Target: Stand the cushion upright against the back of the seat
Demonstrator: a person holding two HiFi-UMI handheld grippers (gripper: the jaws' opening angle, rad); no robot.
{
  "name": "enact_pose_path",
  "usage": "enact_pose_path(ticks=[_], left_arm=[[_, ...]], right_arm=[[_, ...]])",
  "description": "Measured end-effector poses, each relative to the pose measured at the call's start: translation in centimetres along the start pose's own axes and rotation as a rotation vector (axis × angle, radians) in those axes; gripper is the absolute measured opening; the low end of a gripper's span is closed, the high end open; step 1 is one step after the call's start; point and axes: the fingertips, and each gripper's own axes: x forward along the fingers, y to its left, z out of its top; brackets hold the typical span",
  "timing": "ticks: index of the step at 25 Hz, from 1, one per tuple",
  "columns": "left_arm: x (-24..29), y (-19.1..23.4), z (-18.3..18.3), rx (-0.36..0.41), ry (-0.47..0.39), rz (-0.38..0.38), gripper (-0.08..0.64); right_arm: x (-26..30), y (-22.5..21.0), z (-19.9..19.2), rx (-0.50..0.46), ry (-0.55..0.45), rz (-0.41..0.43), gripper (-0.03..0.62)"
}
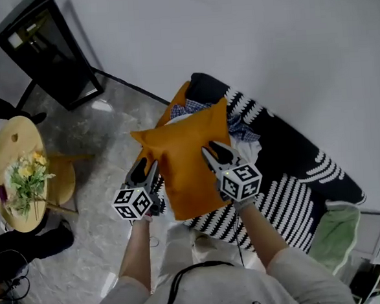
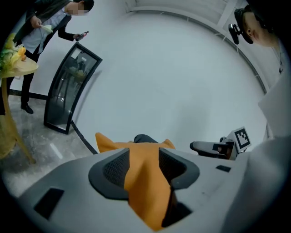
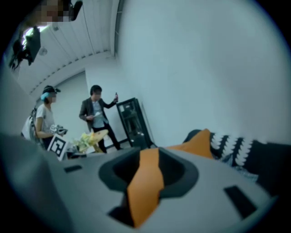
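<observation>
We have both tongs at the orange cushion [image 1: 185, 174], which is up on edge over the striped seat of the black-and-white sofa [image 1: 291, 199], its broad face turned towards us. The left tongs [image 1: 150, 164] sit at its left edge and the right tongs [image 1: 210, 151] reach onto its right part. In each gripper view a fold of the orange cover runs between the jaws, yet the dark pads show bare on either side of it. Both tongs therefore stand partly open and loose about the cloth. Whether the cushion leans on the sofa's back we cannot tell. Behind it lie a plaid cloth [image 1: 241, 124] and a second orange cushion [image 1: 177, 98]. To the left, on the marble floor [image 1: 106, 160], a round wooden surface [image 1: 14, 141] carries flowers [image 1: 27, 180].
</observation>
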Motion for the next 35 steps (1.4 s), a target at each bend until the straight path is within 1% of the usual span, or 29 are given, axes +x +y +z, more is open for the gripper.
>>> enact_pose_path(ticks=[5,8,10,13,18,20,22,24,25,26,27,28,31,33,35], left_arm=[[2.7,3.7,0.5,-0.074,0.001,0.048,0.218],[4.3,5.4,1.1,-0.119,-0.011,0.062,0.222],[5.4,6.1,1.5,-0.142,-0.021,0.06,0.222],[7.0,6.8,1.6,-0.158,-0.01,0.05,0.222],[8.4,7.3,0.8,-0.189,0.035,0.059,0.222],[8.6,7.4,0.7,-0.212,0.039,0.051,0.221],[8.5,7.4,0.8,-0.252,0.031,0.033,0.221],[8.3,7.5,0.8,-0.28,0.022,0.023,0.21],[8.2,7.5,0.8,-0.283,0.021,0.021,0.201],[8.1,7.5,0.8,-0.281,0.021,0.019,0.199],[7.9,7.5,0.8,-0.279,0.022,0.017,0.199],[7.8,7.5,0.8,-0.28,0.023,0.016,0.19],[7.1,7.0,0.7,-0.29,0.022,0.003,0.121],[6.4,6.2,0.8,-0.29,0.017,-0.032,0.097],[5.7,4.8,1.0,-0.263,0.023,-0.086,0.092]], right_arm=[[1.2,-7.1,1.7,0.062,-0.015,-0.161,0.168],[2.2,-10.9,2.0,0.119,0.011,-0.229,0.209],[2.9,-12.8,2.0,0.151,0.036,-0.254,0.224],[4.6,-14.6,1.9,0.202,0.065,-0.251,0.24],[7.7,-16.1,2.2,0.329,0.094,-0.214,0.283],[8.7,-16.6,1.6,0.351,0.135,-0.216,0.289],[9.4,-16.7,0.7,0.369,0.186,-0.213,0.288],[9.5,-16.5,0.1,0.383,0.213,-0.205,0.287],[9.4,-16.4,0.0,0.377,0.218,-0.202,0.284],[9.2,-16.3,-0.1,0.361,0.224,-0.204,0.254],[8.9,-16.2,-0.2,0.338,0.231,-0.207,0.203],[8.5,-16.2,-0.4,0.317,0.237,-0.211,0.171],[6.9,-15.9,-0.7,0.297,0.23,-0.217,0.11],[5.5,-15.5,-0.8,0.299,0.214,-0.221,0.074],[3.8,-15.1,-0.8,0.308,0.193,-0.223,0.054]])
